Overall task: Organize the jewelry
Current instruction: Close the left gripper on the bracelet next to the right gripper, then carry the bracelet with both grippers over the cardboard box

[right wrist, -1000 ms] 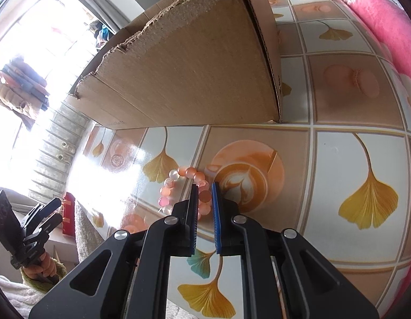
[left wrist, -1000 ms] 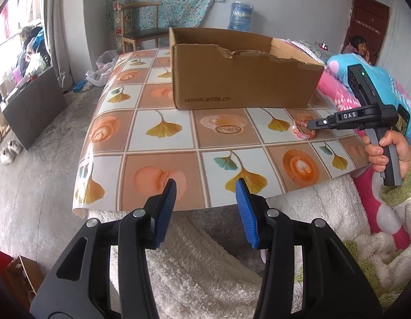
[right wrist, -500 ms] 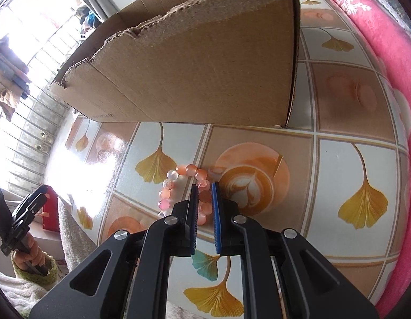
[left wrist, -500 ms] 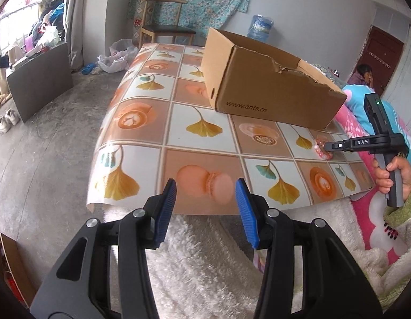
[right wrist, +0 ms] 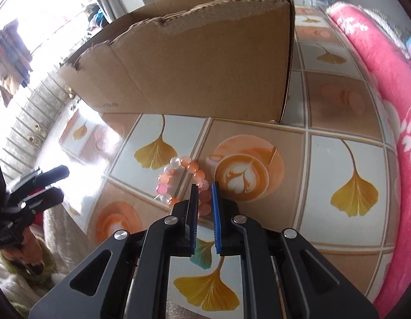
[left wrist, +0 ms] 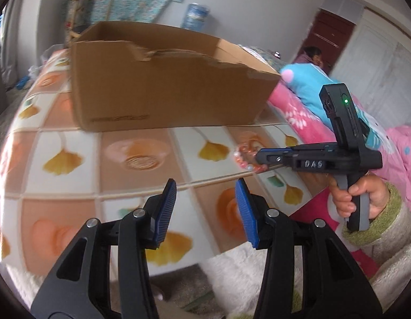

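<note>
Bracelet (right wrist: 184,183) lies just in front of the box (right wrist: 205,66), right gripper (right wrist: 204,204) pinched narrow on its near beads, left gripper (left wrist: 205,212) half-open and empty; light, floppy, smooth beads likely slip, so grip across strand.

The box (left wrist: 173,79), brown cardboard with a torn upper edge on its near wall, stands open-topped on a cloth (left wrist: 141,156) printed with ginkgo leaves and coffee cups. In front of the box and toward its right end lies a bracelet (left wrist: 245,156) of orange and pale beads. The right gripper (left wrist: 260,156) reaches in from the right of the box, its blue tips nearly closed at the beads; a hand (left wrist: 362,196) in a fuzzy sleeve holds its handle. Nearer the camera than the box, the left gripper (left wrist: 205,210) hangs over the cloth's front edge, jaws apart with nothing between them.
</note>
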A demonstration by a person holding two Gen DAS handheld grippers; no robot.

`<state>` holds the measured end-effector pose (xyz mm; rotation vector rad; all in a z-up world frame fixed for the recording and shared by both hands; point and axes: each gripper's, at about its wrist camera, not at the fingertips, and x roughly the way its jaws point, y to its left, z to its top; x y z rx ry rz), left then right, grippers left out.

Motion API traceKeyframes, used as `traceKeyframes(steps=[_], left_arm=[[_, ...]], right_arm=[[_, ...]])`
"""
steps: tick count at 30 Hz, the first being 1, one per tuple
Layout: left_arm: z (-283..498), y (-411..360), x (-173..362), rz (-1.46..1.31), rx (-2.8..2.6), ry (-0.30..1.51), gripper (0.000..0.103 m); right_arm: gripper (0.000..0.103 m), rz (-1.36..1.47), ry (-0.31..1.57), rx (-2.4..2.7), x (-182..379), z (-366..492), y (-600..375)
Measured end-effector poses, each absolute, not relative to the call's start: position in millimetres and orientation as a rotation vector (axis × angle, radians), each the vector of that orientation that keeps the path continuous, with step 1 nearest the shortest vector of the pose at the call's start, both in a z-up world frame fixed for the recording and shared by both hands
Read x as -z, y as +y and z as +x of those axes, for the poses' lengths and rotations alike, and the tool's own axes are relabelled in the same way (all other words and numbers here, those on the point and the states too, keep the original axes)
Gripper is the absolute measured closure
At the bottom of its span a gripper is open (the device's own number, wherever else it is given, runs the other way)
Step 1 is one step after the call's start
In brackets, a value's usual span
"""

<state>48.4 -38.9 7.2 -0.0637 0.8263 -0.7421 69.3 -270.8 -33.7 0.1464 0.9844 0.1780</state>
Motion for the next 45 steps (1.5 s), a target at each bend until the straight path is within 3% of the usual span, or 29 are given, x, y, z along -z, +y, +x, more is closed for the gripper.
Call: traceKeyframes(steps=[6,15,23,29,36,45], left_arm=[[64,-84,-3,0.001,0.797,0.853,0.059],[81,-141,6,0.093,0.841,0.909,0.060],[79,-169,16,0.269,0.765,0.927,0.073],[77,-179,17,0.312,0.762,0.918,0.094],[67,-177,7,0.305,0.770,0.859,0.095],[41,-148,-53,0.259,0.762,0.678,0.095]], right_arm=[[0.092,0.038,0.926,-0.173,34,55,-262],[0.092,0.099,0.858,-0.225,40,43,-277],[0.092,0.118,0.815,-0.254,43,34,-282],[0.093,0.115,0.797,-0.255,44,34,-281],[0.093,0.121,0.790,-0.225,38,31,-283],[0.093,0.032,0.659,-0.197,-19,12,-265]])
